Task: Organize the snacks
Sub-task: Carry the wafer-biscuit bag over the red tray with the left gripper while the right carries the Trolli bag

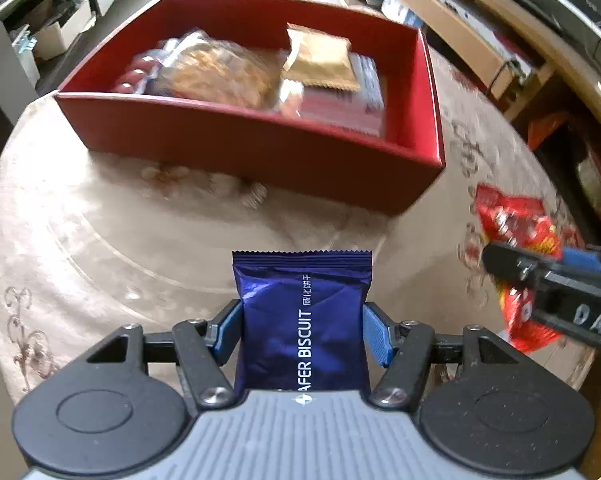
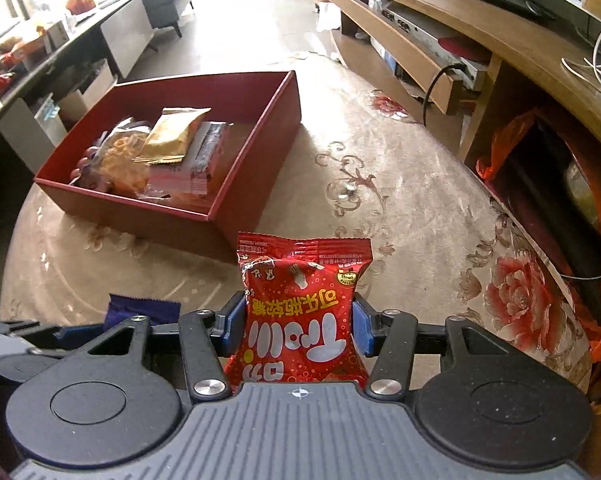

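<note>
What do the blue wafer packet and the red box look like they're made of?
Blue wafer packet: probably metallised plastic film, glossy. It creases sharply, catches highlights and has a zigzag-cut top seal.
Red box: looks like rigid cardboard with a matte finish. Its walls are thin, flat and straight with crisp corners and no shine.

A broad stretch of the desk is left bare between the 2 grippers and the red box, so the approach to the box is unobstructed. The box's right part is seen open down to its floor, while its left and middle are filled by piled snack packets. The box's near wall must be cleared from above. At the right, the desk's edge is closely bordered by a wooden cabinet and an orange bag.
</note>
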The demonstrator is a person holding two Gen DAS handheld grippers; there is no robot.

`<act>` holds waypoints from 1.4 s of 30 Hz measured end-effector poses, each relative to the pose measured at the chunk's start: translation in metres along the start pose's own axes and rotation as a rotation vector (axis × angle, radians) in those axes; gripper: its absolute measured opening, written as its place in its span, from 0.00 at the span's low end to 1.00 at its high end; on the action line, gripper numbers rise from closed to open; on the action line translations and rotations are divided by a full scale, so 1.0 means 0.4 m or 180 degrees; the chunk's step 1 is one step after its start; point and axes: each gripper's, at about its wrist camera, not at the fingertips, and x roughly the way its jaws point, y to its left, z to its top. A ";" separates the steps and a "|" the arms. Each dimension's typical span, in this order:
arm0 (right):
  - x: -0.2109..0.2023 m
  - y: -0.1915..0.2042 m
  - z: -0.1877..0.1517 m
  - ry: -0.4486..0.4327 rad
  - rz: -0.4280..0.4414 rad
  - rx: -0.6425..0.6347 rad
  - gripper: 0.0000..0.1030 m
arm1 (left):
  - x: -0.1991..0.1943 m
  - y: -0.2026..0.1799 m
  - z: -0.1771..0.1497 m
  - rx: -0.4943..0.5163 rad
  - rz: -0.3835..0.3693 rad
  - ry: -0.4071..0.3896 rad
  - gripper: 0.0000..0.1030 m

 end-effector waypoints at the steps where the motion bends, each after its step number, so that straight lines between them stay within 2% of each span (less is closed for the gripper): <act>1: 0.000 0.005 0.001 0.0000 0.0005 -0.0016 0.58 | -0.004 0.004 0.004 -0.0018 -0.0007 -0.0024 0.61; 6: 0.005 0.044 0.006 0.0009 0.0049 -0.0133 0.59 | -0.039 0.038 0.013 -0.0061 -0.0006 -0.0146 0.61; 21: 0.040 0.161 -0.006 0.0149 0.0125 -0.0454 0.59 | -0.067 0.131 0.005 -0.0119 0.0046 -0.0203 0.61; 27: 0.037 0.186 0.006 0.0093 0.0141 -0.0473 0.59 | -0.091 0.145 0.015 -0.0125 0.0098 -0.0351 0.61; 42: 0.001 0.194 0.061 -0.0247 0.0172 -0.0398 0.59 | -0.141 0.144 0.069 -0.0193 0.0076 -0.0604 0.61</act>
